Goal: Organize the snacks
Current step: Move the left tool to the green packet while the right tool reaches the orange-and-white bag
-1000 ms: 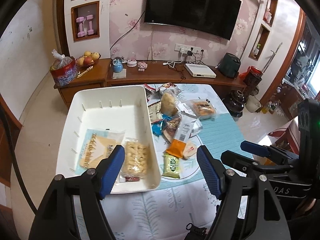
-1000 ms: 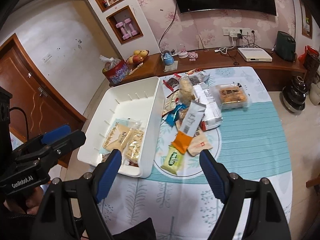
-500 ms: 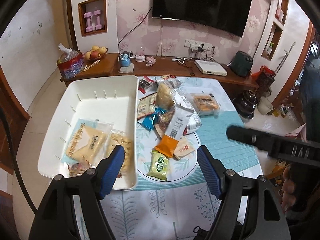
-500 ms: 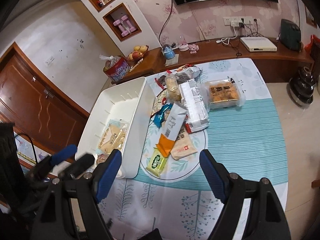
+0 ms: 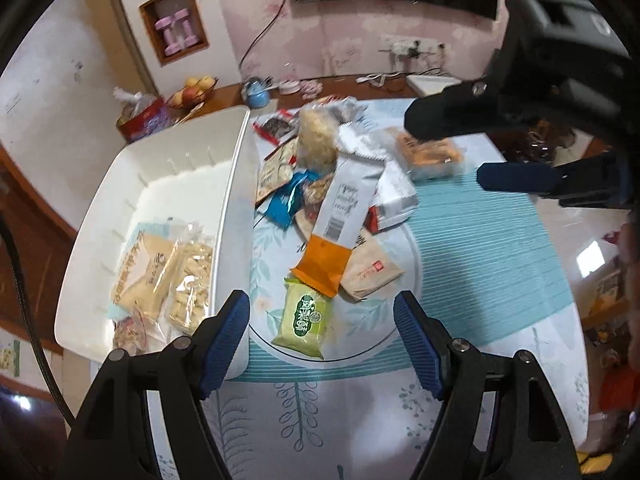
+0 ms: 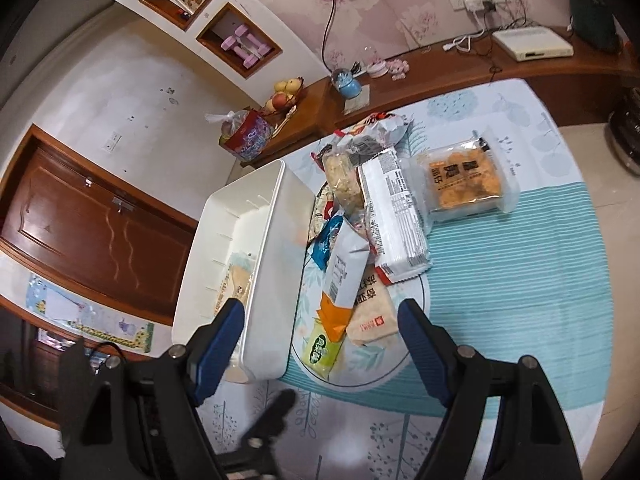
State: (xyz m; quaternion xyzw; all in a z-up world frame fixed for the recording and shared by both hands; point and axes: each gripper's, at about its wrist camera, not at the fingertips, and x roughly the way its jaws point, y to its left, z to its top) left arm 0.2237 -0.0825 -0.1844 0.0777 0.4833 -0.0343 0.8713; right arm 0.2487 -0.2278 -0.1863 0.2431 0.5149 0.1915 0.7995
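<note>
Two hand-held grippers hover spread over a snack pile.

Left hand-held gripper [image 5: 322, 330] hangs open and empty above the green packet [image 5: 304, 318], which lies on the worktop [image 5: 480, 240] just beside the white bin [image 5: 236, 184]. Right hand-held gripper [image 6: 320, 338], jaws just narrowed slightly, is also empty, apart over the same packet. Two cracker bags [image 5: 164, 276] lie inside the bin; other snacks are heaped beside it.
</note>
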